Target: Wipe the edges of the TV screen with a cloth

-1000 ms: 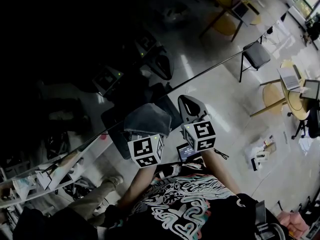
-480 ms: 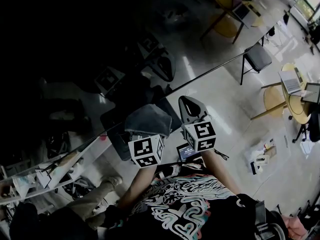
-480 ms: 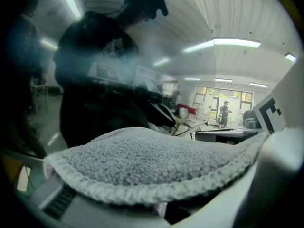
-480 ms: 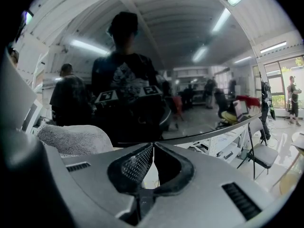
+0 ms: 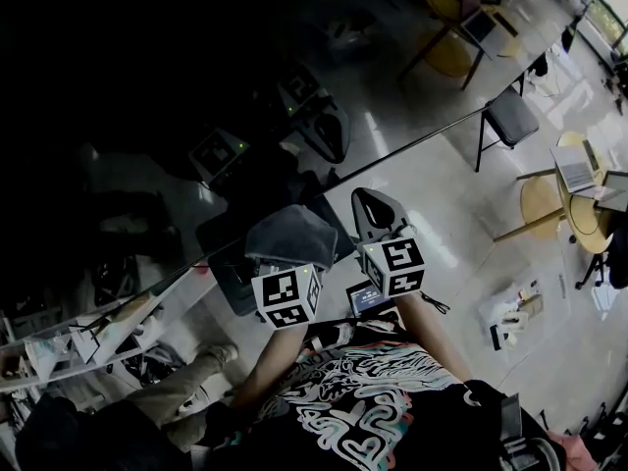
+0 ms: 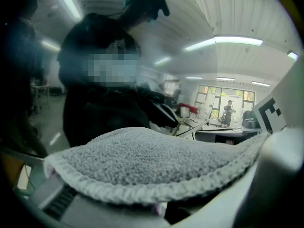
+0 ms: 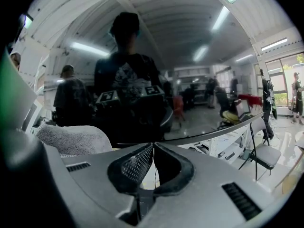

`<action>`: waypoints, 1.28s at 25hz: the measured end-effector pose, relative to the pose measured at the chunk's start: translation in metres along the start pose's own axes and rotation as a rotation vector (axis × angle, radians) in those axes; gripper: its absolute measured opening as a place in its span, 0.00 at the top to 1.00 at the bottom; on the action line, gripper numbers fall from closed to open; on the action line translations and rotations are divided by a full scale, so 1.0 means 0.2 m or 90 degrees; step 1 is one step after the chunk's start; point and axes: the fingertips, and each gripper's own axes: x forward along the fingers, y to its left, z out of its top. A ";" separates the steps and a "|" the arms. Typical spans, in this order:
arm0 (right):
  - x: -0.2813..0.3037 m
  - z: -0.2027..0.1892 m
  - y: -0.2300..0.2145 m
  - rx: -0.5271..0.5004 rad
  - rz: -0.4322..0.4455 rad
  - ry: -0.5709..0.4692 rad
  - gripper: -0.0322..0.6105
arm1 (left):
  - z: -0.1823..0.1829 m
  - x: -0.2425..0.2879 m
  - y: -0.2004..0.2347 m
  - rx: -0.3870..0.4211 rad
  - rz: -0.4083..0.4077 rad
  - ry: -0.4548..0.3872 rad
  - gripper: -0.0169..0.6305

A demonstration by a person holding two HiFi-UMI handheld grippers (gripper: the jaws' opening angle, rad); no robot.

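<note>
The dark, glossy TV screen point(image 5: 147, 116) fills the upper left of the head view, and its edge point(image 5: 422, 140) runs diagonally up to the right. My left gripper point(image 5: 291, 253) is shut on a grey terry cloth point(image 5: 287, 235) held at that edge. In the left gripper view the cloth point(image 6: 152, 160) drapes over the jaws and hides them. Just to its right, my right gripper point(image 5: 378, 209) is shut and empty. In the right gripper view its tips point(image 7: 153, 145) meet, and the cloth point(image 7: 71, 139) shows at the left.
A black chair point(image 5: 510, 116) and yellow round tables point(image 5: 579, 180) with laptops stand on the floor at right. A cluttered white shelf point(image 5: 98, 332) sits under the screen at lower left. Loose items point(image 5: 510, 312) lie on the floor.
Both grippers and the cloth keep their place at the screen's edge. Only the head view has drifted slightly, shifting the background.
</note>
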 end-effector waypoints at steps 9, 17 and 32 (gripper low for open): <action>-0.02 0.00 0.00 -0.002 0.003 -0.007 0.90 | -0.01 -0.01 0.01 0.002 0.005 -0.003 0.92; -0.03 -0.03 -0.05 -0.009 -0.003 -0.004 0.90 | -0.02 0.01 0.01 0.000 0.009 -0.008 0.92; -0.10 -0.04 -0.19 -0.016 0.001 -0.002 0.90 | 0.01 0.05 -0.07 -0.006 0.024 -0.020 0.92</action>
